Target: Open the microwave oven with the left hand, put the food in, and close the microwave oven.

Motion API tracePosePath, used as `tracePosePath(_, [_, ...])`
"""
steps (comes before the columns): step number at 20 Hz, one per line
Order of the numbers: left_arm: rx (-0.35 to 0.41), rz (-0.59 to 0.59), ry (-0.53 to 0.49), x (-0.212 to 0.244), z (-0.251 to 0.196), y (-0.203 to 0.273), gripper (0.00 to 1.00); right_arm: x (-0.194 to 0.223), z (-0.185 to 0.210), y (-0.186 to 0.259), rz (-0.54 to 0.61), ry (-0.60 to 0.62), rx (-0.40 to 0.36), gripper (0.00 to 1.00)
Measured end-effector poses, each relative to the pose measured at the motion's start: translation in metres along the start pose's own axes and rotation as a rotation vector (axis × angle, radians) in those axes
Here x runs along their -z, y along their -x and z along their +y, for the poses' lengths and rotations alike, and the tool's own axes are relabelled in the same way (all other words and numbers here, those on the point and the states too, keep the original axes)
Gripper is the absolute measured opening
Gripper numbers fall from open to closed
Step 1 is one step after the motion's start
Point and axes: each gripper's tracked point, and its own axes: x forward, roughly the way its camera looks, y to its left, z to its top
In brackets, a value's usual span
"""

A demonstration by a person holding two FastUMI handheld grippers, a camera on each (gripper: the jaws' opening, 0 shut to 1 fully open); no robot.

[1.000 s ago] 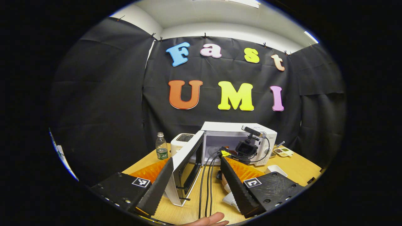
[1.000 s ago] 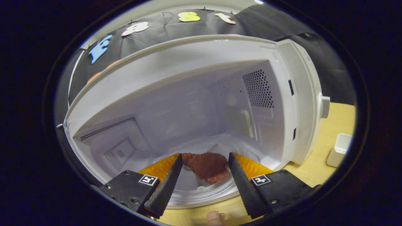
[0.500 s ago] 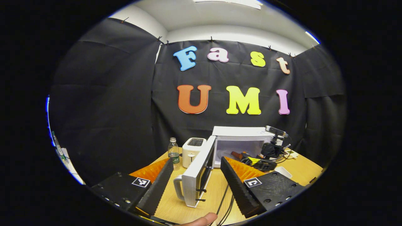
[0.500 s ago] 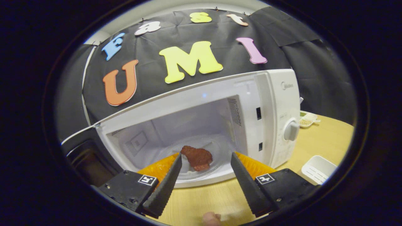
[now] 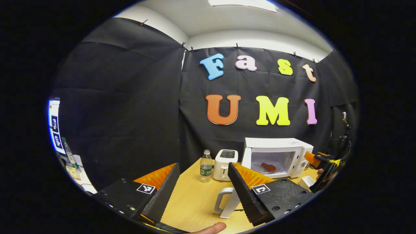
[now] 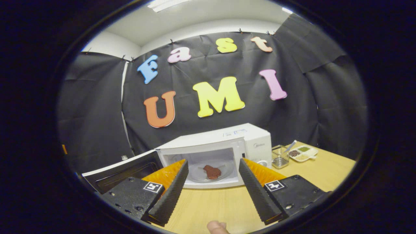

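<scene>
On the wooden table (image 6: 328,169), the microwave (image 6: 227,143) stands open.

Both tools backed away from microwave (image 6: 227,152).

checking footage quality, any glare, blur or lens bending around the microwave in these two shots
Left gripper view: sharp, evenly lit; the microwave is small and far right, the ceiling line bowed by the fisheye. Right gripper view: the microwave's top edge curves, its cavity is bright white but the food stays readable, and a ceiling light glares at the top.
</scene>
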Motion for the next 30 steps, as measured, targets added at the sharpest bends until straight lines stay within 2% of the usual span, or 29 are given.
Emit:
tracePosePath(3, [0.046,-0.003,0.005,0.006,-0.005,-0.003,0.92,-0.04,-0.012,0.047,-0.053,0.059,-0.021,0.99])
tracePosePath(6, [0.078,-0.011,0.028,0.017,0.002,-0.013,0.92,-0.076,-0.034,0.098,-0.081,0.023,-0.038,0.99])
tracePosePath(12, [0.083,0.004,0.037,0.047,0.022,-0.046,0.89,-0.138,-0.112,0.175,-0.173,-0.06,0.08,0.99])
tracePosePath(13, [0.112,0.026,0.029,0.053,0.017,-0.046,0.72,-0.144,-0.124,0.184,-0.18,-0.053,0.1,0.98])
tracePosePath(15, [0.118,0.06,-0.011,0.073,0.016,-0.053,0.4,-0.153,-0.14,0.2,-0.196,-0.038,0.13,0.98])
tracePosePath(16, [0.112,0.063,-0.043,0.08,0.017,-0.057,0.34,-0.157,-0.145,0.206,-0.205,-0.037,0.138,0.99])
tracePosePath(17, [0.085,0.054,-0.078,0.082,0.021,-0.06,0.2,-0.16,-0.147,0.211,-0.209,-0.034,0.139,0.99])
tracePosePath(18, [0.062,0.052,-0.092,0.084,0.025,-0.061,0.1,-0.161,-0.148,0.216,-0.213,-0.031,0.13,0.99])
tracePosePath(19, [0.089,0.073,-0.077,0.092,0.018,-0.063,0.0,-0.161,-0.148,0.219,-0.214,-0.025,0.124,0.99])
tracePosePath(21, [0.137,0.09,-0.057,0.102,0.002,-0.062,0.0,-0.157,-0.148,0.222,-0.205,-0.01,0.115,0.99])
tracePosePath(24, [0.152,0.118,-0.061,0.121,-0.005,-0.071,0.01,-0.156,-0.142,0.224,-0.197,-0.002,0.093,0.99])
tracePosePath(28, [0.204,0.139,-0.042,0.137,-0.025,-0.072,0.0,-0.154,-0.143,0.223,-0.186,-0.014,0.101,0.99])
tracePosePath(30, [0.205,0.144,-0.032,0.145,-0.03,-0.073,0.0,-0.152,-0.143,0.223,-0.18,-0.016,0.099,0.99])
